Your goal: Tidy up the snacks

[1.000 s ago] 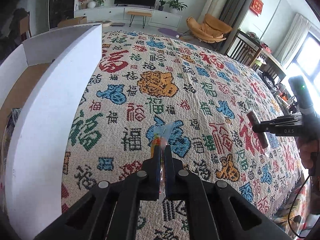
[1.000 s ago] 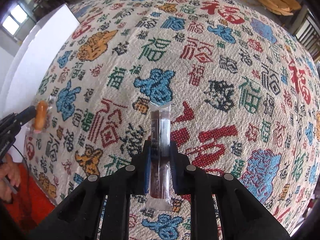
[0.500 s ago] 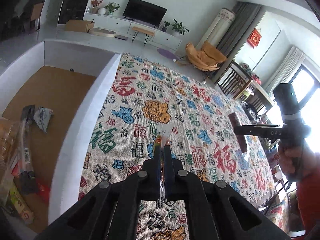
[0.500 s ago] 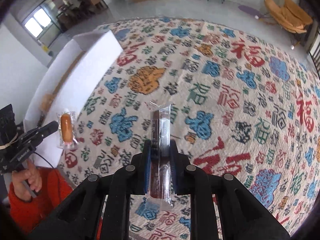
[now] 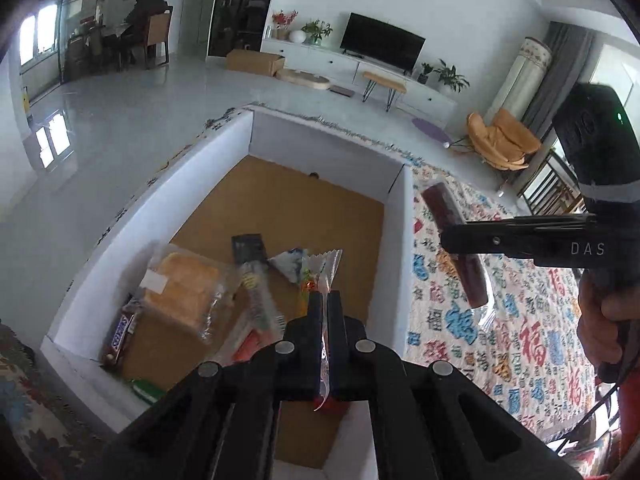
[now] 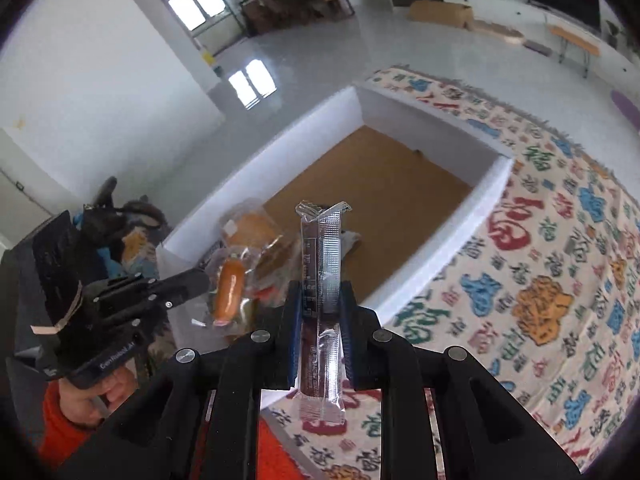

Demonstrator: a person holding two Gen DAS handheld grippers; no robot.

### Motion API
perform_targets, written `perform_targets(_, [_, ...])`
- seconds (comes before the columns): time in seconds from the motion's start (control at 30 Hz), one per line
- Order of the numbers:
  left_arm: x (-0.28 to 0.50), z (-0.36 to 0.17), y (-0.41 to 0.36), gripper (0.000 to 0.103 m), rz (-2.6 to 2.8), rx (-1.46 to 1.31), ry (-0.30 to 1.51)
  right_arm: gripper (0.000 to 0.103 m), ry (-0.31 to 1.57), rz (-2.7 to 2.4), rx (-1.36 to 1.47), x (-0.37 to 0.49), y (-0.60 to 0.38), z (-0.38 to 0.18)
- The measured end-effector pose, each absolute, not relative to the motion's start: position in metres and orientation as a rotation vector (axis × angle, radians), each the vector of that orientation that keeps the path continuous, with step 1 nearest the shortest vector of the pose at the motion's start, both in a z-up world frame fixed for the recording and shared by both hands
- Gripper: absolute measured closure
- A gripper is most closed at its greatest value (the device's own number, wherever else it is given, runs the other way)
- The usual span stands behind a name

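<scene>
My left gripper is shut on a clear packet with an orange sausage and holds it above the near end of the white box. In the right wrist view the same sausage packet hangs over the box. My right gripper is shut on a dark brown snack stick in clear wrap, held upright just right of the box's wall. The stick also shows in the left wrist view, over the cloth.
The box holds several snacks at its near end: a wrapped bread, a Snickers bar, a dark packet. The box's far half shows bare brown floor. The patterned cloth spreads to the right.
Both grippers rose and swung left toward the box. The left one now hangs over the box's inside; the right one has come close beside the box wall.
</scene>
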State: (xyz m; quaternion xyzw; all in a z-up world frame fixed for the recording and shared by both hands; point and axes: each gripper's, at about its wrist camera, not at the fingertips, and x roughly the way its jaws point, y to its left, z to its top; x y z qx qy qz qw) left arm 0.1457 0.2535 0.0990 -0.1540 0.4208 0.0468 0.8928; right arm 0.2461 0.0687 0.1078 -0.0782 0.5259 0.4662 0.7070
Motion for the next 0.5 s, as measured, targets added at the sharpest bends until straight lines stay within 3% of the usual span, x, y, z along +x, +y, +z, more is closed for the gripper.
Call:
perform_targets(0.07, [0.145, 0.086, 0.255, 0.101, 0.16, -0.27, 0.9, 0.081, 1.21, 1.048, -0.213, 0.238, 0.097, 0.088])
perform_targets(0.17, [0.144, 0.068, 0.259, 0.1, 0.192, -0.274, 0.918, 0.045, 1.209, 1.037, -0.267, 0.23, 0.122, 0.07])
perform_targets(0.27, [0.142, 0.056, 0.263, 0.089, 0.223, -0.298, 0.947, 0.046, 1.206, 1.039, -0.249, 0.228, 0.121, 0.068])
perform_targets(0.3, [0.141, 0.054, 0.262, 0.064, 0.244, -0.293, 0.953, 0.046, 1.199, 1.036, -0.251, 0.228, 0.118, 0.07])
perform_targets(0.33, [0.14, 0.054, 0.262, 0.024, 0.263, -0.29, 0.947, 0.046, 1.186, 1.028, -0.262, 0.226, 0.116, 0.072])
perform_targets(0.37, [0.138, 0.054, 0.259, 0.008, 0.271, -0.291, 0.926, 0.046, 1.169, 1.019, -0.278, 0.224, 0.113, 0.075])
perform_targets(0.4, [0.134, 0.055, 0.255, 0.001, 0.261, -0.302, 0.904, 0.046, 1.155, 1.01, -0.295, 0.222, 0.111, 0.079])
perform_targets(0.5, [0.13, 0.053, 0.25, 0.0, 0.221, -0.38, 0.883, 0.045, 1.125, 0.992, -0.324, 0.219, 0.105, 0.084])
